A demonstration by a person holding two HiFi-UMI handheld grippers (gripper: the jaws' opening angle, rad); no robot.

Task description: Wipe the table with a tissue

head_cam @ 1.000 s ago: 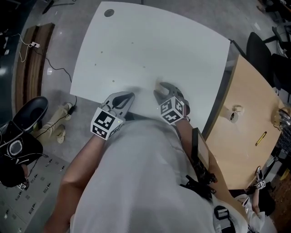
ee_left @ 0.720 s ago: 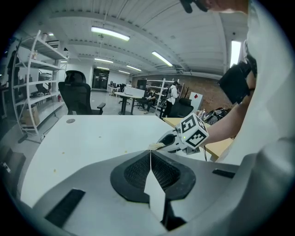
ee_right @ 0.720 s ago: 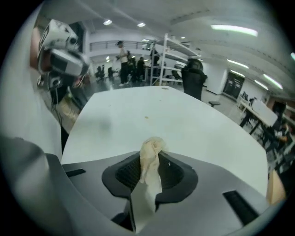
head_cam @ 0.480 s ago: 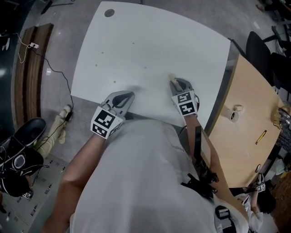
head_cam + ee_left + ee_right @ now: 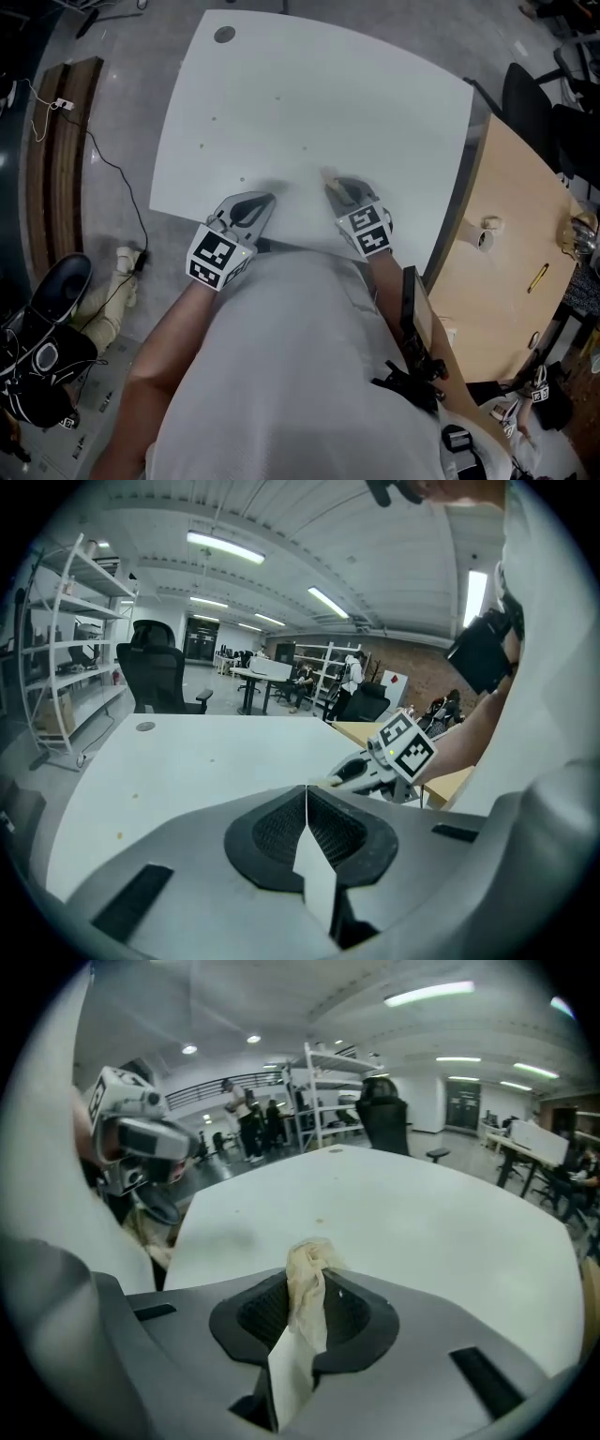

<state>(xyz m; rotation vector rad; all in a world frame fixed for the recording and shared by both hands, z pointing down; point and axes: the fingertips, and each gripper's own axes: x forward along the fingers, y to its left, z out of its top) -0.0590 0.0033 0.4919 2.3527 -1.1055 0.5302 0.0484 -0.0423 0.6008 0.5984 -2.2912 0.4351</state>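
Just squeezed shut on the tissue with the right gripper, near the front edge of the table, with the left gripper shut on nothing. Could scrape bare jaws on the table, with so little tissue poking out

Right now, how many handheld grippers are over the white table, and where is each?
2. The left gripper sits at the white table's near edge, jaws together, empty. The right gripper, to its right, grips a crumpled tissue, its jaws having just been closing. None seems hidden.
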